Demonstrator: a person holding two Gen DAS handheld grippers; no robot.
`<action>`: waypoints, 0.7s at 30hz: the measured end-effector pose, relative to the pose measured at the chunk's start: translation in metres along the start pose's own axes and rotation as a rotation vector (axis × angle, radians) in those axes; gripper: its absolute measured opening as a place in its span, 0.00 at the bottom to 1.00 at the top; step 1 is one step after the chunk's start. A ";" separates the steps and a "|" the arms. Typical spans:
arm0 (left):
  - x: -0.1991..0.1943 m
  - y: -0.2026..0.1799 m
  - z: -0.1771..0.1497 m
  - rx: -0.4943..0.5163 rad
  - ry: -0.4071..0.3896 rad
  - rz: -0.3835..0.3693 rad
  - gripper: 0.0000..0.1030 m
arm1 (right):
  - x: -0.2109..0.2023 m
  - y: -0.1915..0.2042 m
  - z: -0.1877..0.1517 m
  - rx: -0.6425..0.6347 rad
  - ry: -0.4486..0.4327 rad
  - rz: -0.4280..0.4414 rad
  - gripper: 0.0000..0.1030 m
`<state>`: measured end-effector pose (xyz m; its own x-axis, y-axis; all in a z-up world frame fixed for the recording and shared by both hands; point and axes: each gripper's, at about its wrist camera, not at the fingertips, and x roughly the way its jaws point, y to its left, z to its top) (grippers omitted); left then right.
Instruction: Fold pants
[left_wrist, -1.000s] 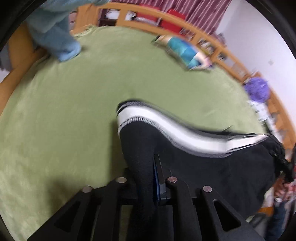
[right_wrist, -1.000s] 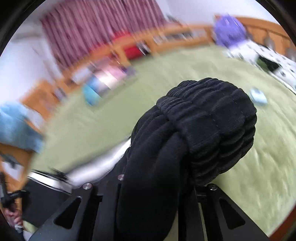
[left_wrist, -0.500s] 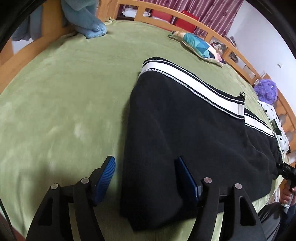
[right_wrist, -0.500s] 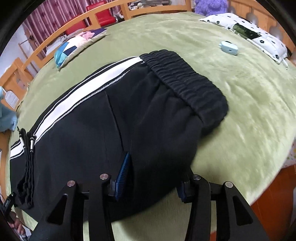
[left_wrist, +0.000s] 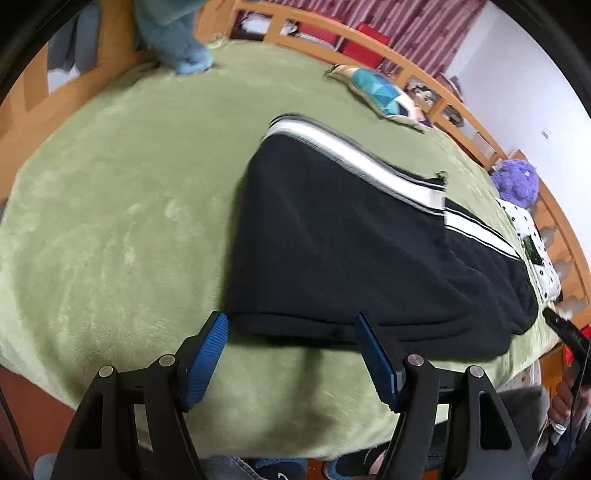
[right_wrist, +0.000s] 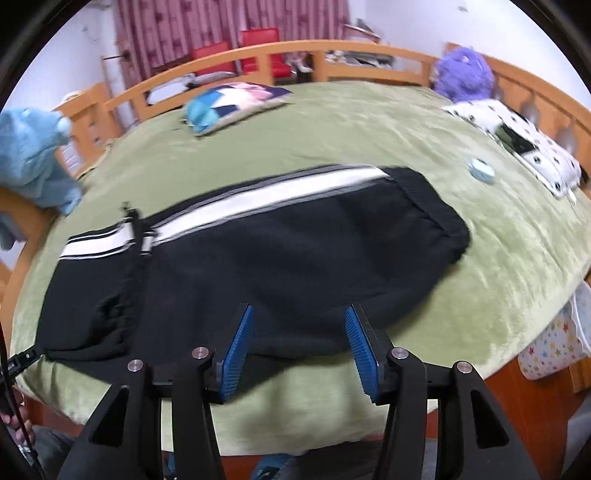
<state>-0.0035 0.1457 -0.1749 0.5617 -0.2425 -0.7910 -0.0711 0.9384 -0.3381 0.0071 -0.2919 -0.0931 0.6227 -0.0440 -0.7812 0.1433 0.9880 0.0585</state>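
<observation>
The black soft pants with a white side stripe (left_wrist: 332, 236) lie flat on the green plush bed cover (left_wrist: 110, 229), near its front edge, with the legs one on the other, so a first fold along the length seems already made. The stripe runs along the far edge and the elastic waistband (right_wrist: 436, 218) lies at the right end, probably so that the cloth stays smooth for the next fold across. The left tongs (left_wrist: 291, 354) stand open just before the near hem and hold nothing; only bed cover shows between the blue pads. The right tongs (right_wrist: 299, 345) are opening, their pads at the near edge of the cloth but not pressing it. Both seem placed low and close, ready for a new grasp.
</observation>
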 end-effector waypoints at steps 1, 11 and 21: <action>-0.006 -0.007 0.000 0.014 -0.013 0.007 0.66 | -0.004 0.010 0.000 -0.019 -0.012 0.004 0.50; -0.058 -0.074 0.005 0.064 -0.091 -0.019 0.66 | -0.032 0.060 -0.010 -0.072 -0.035 0.035 0.62; -0.063 -0.130 0.006 0.100 -0.075 -0.033 0.66 | -0.038 0.085 -0.034 -0.137 0.042 0.102 0.64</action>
<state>-0.0253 0.0409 -0.0780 0.6229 -0.2583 -0.7384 0.0289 0.9509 -0.3083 -0.0305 -0.2017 -0.0796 0.5959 0.0608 -0.8008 -0.0269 0.9981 0.0557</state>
